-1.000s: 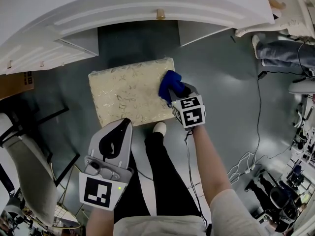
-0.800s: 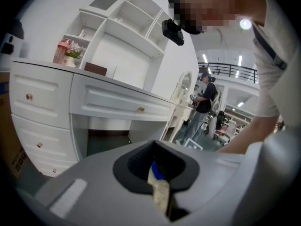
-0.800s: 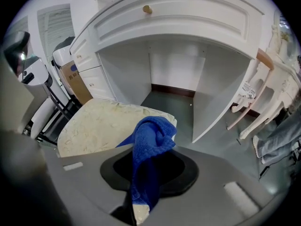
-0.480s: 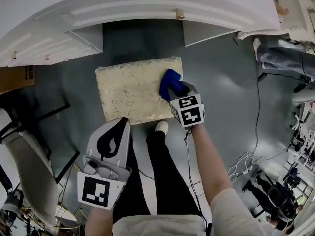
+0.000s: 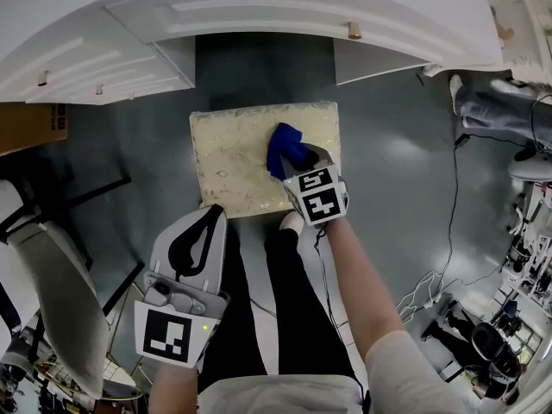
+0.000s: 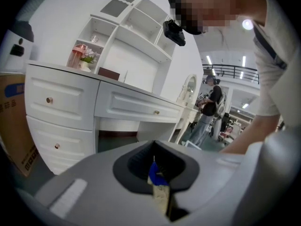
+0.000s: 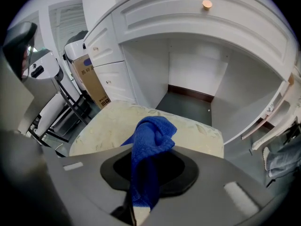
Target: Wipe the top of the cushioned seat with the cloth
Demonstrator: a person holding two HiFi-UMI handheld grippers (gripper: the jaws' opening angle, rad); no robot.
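Grey floor (image 5: 388, 171) runs under a white dressing table (image 5: 259, 15), and the cushioned seat (image 5: 233, 158) stands on it just in front of the table's knee gap. Little writing can be read: a cardboard box (image 7: 89, 81) beside the drawers carries dark print too small to make out, and the cubes on both grippers show only black-and-white square markers. The seat's cream patterned top is a rectangle whose long sides run left to right, roughly parallel to the table front and slightly skewed. Its near edge is partly covered by the left gripper (image 5: 210, 216) and the person's shoe (image 5: 291, 222). The right gripper (image 5: 291, 160) is over the right half of the seat top, jaws clamped on the blue cloth (image 5: 283, 145). The cloth bunches out beyond the tips toward the table and hides them in the head view; whether it presses on the fabric cannot be told. The left gripper's tip overlaps the seat's near left corner, its jaws drawn together to a thin slit with nothing held. At the right edge, someone's legs (image 5: 496, 110) are cut off by the frame.
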